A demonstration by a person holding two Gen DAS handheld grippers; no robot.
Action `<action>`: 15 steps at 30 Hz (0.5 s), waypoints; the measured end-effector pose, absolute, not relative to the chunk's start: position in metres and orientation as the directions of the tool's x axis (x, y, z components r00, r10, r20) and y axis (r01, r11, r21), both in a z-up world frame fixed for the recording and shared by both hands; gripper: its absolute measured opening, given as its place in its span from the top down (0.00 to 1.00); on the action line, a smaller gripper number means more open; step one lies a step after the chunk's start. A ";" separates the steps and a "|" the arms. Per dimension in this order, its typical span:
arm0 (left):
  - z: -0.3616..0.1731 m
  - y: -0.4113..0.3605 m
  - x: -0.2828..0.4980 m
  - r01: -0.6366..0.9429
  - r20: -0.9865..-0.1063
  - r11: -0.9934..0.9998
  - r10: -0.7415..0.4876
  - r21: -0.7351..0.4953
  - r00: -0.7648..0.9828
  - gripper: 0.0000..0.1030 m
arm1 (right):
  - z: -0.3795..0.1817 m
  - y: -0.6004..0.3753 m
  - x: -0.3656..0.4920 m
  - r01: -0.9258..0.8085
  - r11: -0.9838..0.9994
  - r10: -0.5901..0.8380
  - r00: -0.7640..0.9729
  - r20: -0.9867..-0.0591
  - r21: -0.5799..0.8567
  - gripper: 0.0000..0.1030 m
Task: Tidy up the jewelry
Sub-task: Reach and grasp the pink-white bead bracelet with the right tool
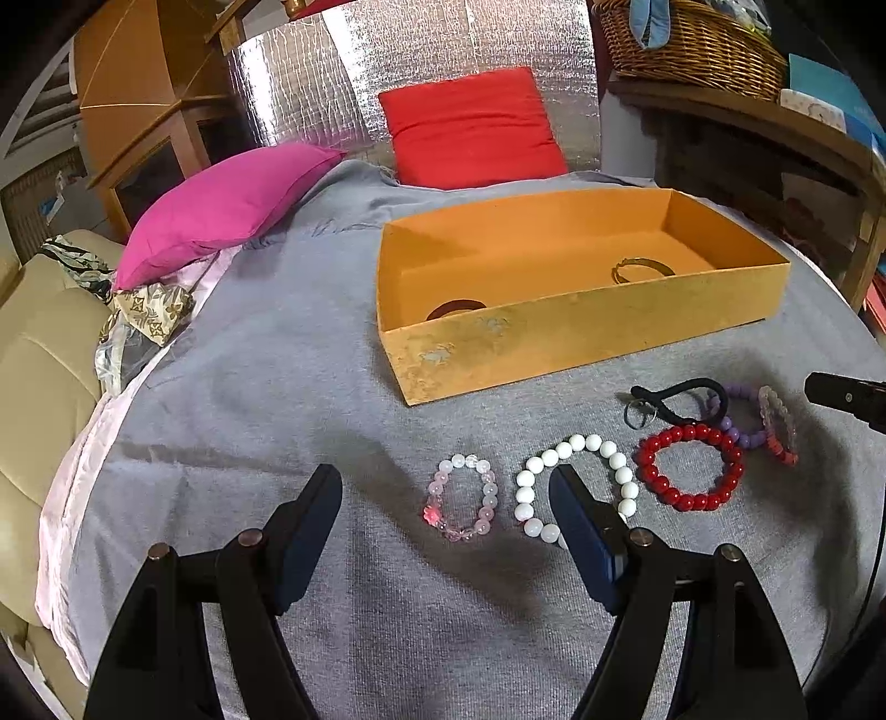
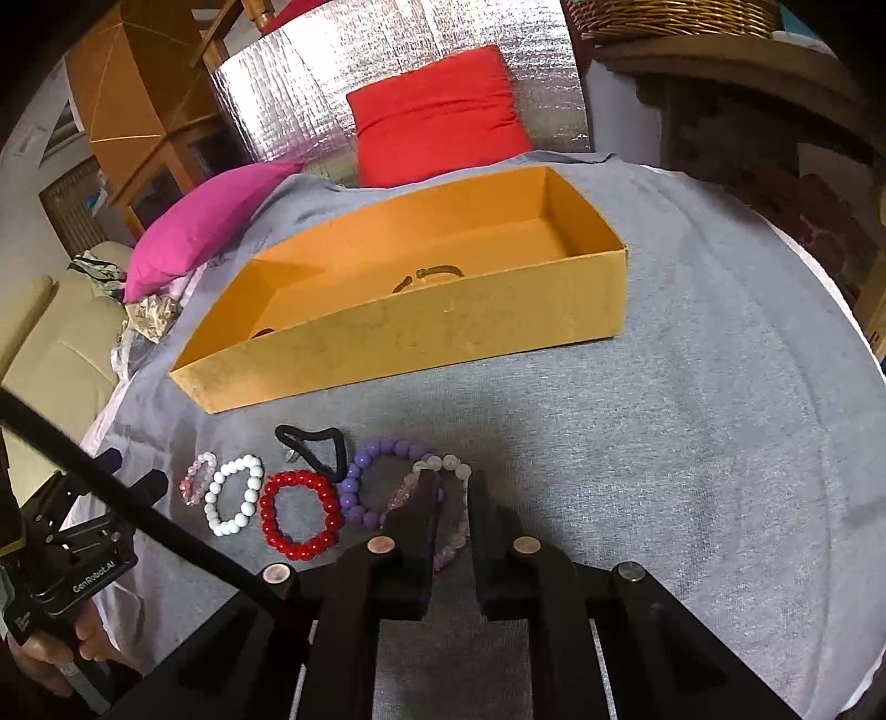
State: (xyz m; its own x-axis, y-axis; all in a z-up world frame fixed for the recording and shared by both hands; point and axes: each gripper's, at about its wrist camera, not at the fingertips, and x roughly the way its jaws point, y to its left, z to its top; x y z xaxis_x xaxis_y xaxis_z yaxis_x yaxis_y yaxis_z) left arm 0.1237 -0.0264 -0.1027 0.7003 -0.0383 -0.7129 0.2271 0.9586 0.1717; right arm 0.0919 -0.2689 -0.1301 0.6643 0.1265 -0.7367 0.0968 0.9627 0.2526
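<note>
Several bead bracelets lie in a row on the grey cloth: pink [image 1: 462, 498], white [image 1: 577, 441], red [image 1: 648, 471] and purple [image 1: 742, 437], with a black hair tie [image 1: 675, 390] behind them. My left gripper [image 1: 443, 471] hovers open over the pink one, its right finger above the white beads. My right gripper [image 2: 451, 482] is shut on a pale translucent bracelet [image 2: 451, 461], which leans on the purple bracelet [image 2: 354, 482]. The orange box [image 1: 581, 338] holds a gold bangle [image 1: 642, 270] and a dark bangle [image 1: 455, 307].
A magenta cushion [image 1: 221, 205] and a red cushion [image 1: 470, 127] lie behind the box. A wicker basket [image 1: 692, 44] stands on a wooden shelf at the back right. A beige seat [image 1: 44, 360] borders the cloth on the left.
</note>
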 end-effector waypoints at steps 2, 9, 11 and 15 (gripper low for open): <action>-0.103 -0.026 0.124 0.228 -0.715 0.958 -0.037 0.173 0.698 0.25 | -0.131 -0.269 0.092 0.098 0.962 0.127 0.663 -0.738 0.254 0.89; -0.114 -0.022 0.129 0.273 -0.772 0.956 -0.092 0.108 0.628 0.25 | -0.136 -0.277 0.093 0.099 0.950 0.168 0.636 -0.754 0.296 0.88; -0.120 -0.018 0.132 0.285 -0.803 0.957 -0.123 0.060 0.583 0.25 | -0.140 -0.282 0.094 0.104 0.939 0.198 0.615 -0.764 0.327 0.85; -0.130 -0.010 0.136 0.284 -0.836 0.958 -0.137 0.024 0.532 0.25 | -0.147 -0.292 0.094 0.116 0.926 0.225 0.594 -0.772 0.359 0.81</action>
State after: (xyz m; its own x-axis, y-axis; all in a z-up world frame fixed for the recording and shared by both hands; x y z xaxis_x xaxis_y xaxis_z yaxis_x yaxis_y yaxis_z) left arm 0.1363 -0.0100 -0.1299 0.5316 -0.1370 -0.8358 0.2843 0.9584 0.0237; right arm 0.0937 -0.2917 -0.1468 0.5940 0.2248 -0.7724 0.1161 0.9261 0.3589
